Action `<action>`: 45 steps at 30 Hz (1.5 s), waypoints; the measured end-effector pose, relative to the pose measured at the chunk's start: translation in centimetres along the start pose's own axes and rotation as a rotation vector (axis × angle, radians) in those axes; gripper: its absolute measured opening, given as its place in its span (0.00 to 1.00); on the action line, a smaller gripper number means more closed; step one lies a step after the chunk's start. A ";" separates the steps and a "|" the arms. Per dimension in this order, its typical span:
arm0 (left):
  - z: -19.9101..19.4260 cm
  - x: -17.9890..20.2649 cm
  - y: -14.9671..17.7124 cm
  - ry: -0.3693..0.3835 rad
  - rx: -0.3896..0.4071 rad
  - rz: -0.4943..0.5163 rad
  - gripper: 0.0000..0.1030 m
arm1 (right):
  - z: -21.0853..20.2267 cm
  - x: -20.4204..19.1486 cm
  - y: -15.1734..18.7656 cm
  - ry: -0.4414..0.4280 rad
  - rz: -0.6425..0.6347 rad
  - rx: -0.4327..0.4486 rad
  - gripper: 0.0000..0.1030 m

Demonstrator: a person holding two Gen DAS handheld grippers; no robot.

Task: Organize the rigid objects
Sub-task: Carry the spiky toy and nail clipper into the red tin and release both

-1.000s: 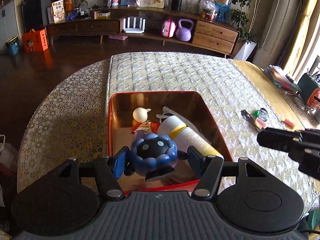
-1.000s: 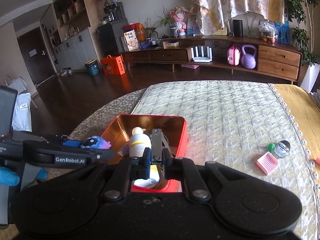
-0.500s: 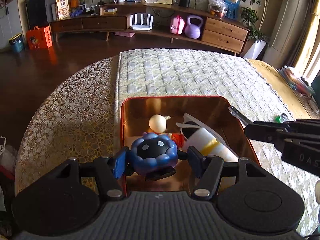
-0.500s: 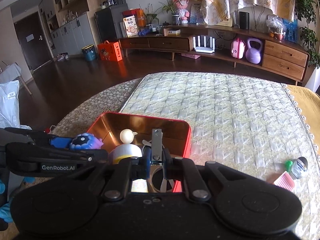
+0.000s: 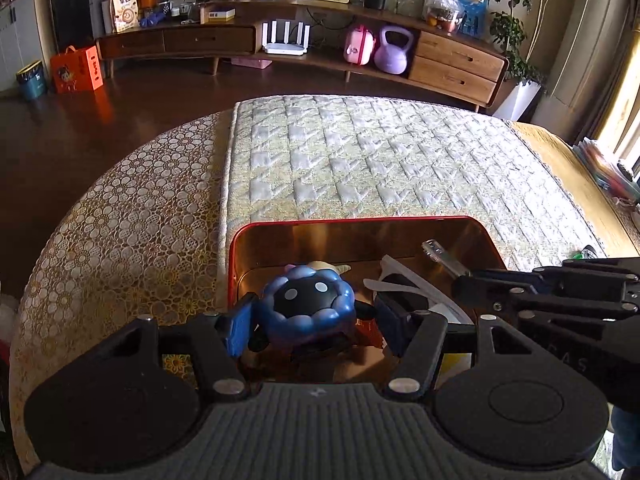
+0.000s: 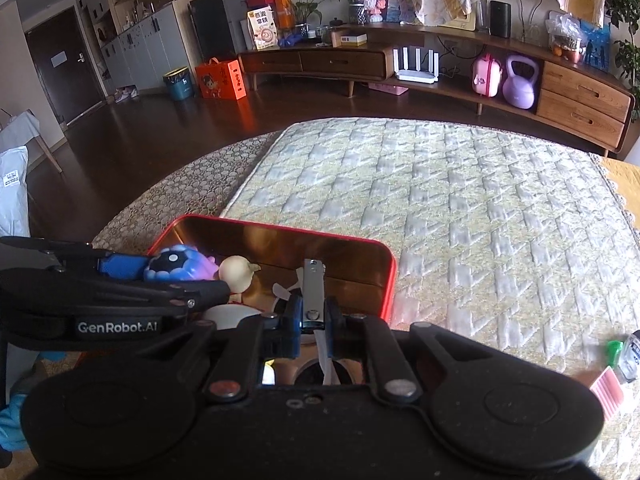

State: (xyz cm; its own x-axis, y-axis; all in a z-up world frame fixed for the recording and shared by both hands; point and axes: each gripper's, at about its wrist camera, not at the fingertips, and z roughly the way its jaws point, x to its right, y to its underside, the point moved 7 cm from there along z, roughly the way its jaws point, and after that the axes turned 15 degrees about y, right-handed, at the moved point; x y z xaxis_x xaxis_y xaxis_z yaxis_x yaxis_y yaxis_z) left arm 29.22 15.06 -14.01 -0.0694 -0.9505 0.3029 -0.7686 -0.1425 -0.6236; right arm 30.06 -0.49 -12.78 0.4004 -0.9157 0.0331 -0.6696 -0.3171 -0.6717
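Blue pads of the left gripper [image 5: 310,326] were clamped on the round blue toy with the black white-dotted face [image 5: 308,306], hanging over the left half of the red tin with the coppery inside [image 5: 360,222]. To its right, the right gripper [image 6: 313,322] was pinched nearly closed on the silver metal nail clipper [image 6: 313,292] above the same tin. I'd say lower both before letting go, so nothing bounces out.
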 end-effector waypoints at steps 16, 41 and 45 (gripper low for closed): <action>1.8 0.0 -0.7 0.026 -0.015 -0.011 0.60 | 0.1 0.5 0.5 -0.020 0.028 -0.033 0.15; -2.8 2.2 -0.3 0.031 0.044 0.006 0.62 | -5.6 1.8 1.1 -0.054 0.083 0.034 0.36; -4.1 3.3 0.1 0.041 0.058 0.022 0.63 | -7.1 2.1 1.6 -0.057 0.093 0.053 0.41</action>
State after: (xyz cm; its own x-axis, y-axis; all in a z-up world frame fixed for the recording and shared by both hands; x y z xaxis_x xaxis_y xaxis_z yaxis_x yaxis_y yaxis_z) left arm 26.36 13.04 -10.12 -0.1124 -0.9416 0.3173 -0.7284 -0.1391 -0.6709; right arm 25.39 -4.63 -8.53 0.3738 -0.9247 -0.0726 -0.6722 -0.2161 -0.7082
